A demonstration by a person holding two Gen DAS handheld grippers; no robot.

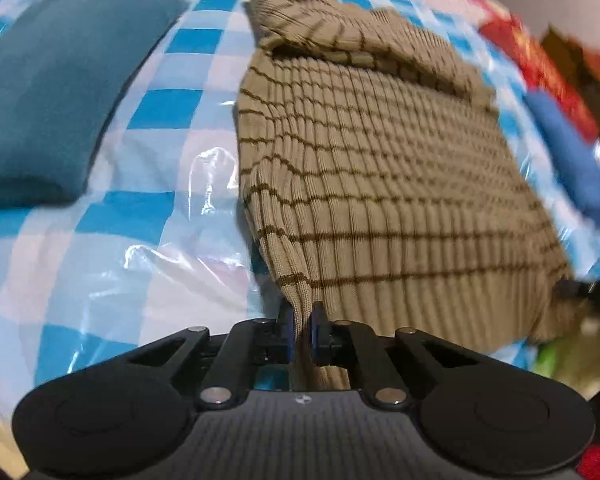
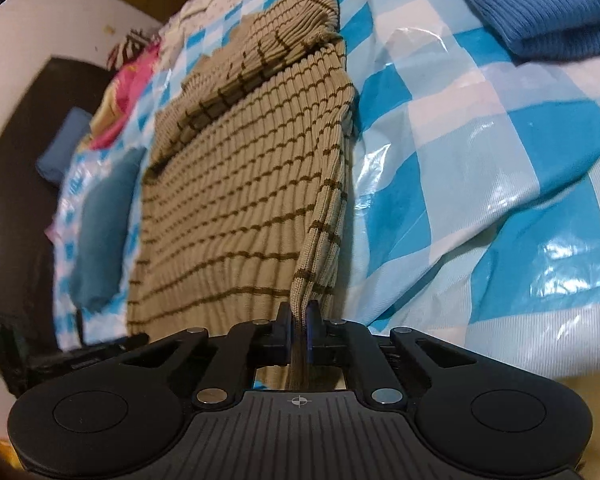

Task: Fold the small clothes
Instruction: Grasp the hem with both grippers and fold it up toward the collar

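Observation:
A tan ribbed sweater with thin brown stripes (image 1: 380, 168) lies on a blue and white checked plastic cover (image 1: 148, 128). A sleeve is folded across its far end. My left gripper (image 1: 301, 316) is shut on the sweater's near left hem corner and lifts it a little. In the right wrist view my right gripper (image 2: 299, 314) is shut on the sweater's (image 2: 236, 184) near right hem corner, also raised off the cover (image 2: 480, 160). The other gripper shows as a dark shape at the lower left of that view (image 2: 80, 356).
A folded teal cloth (image 1: 56, 96) lies left of the sweater. A folded blue garment (image 2: 540, 4) lies to the right; it also shows in the left wrist view (image 1: 572, 152). Red and pink fabrics (image 2: 128, 92) sit at the far end.

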